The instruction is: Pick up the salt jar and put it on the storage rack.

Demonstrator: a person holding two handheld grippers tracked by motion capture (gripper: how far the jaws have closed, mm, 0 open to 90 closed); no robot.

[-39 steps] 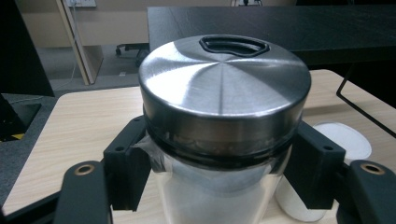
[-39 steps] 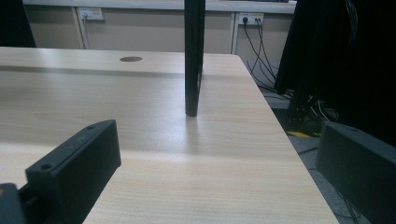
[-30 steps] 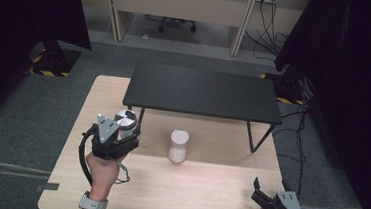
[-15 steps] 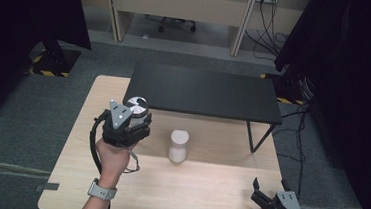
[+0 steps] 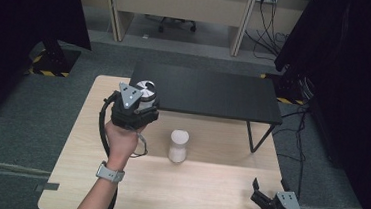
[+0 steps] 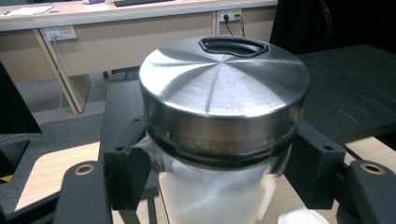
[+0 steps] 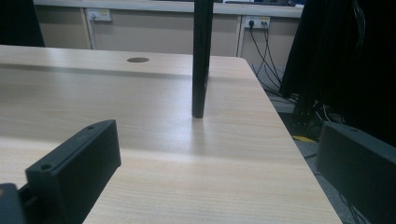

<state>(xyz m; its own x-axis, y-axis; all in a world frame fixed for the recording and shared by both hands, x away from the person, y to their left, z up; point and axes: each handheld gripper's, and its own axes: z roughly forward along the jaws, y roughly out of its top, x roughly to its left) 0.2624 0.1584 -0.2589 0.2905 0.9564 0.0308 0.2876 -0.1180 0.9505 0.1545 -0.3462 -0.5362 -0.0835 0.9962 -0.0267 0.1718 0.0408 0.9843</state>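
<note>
While the left gripper (image 5: 141, 101) clamps a steel-lidded jar (image 6: 224, 116) near the desk's (image 5: 206, 196) far-left corner, right gripper (image 5: 266, 201) jaws gape apart.

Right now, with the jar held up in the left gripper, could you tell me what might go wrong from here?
The left gripper clamps the jar just below its steel lid, on smooth glass, so it might slip. The jar hangs near the black shelf edge, so a low approach could knock it. A white container stands on the table nearby and could be toppled by the forearm.
</note>
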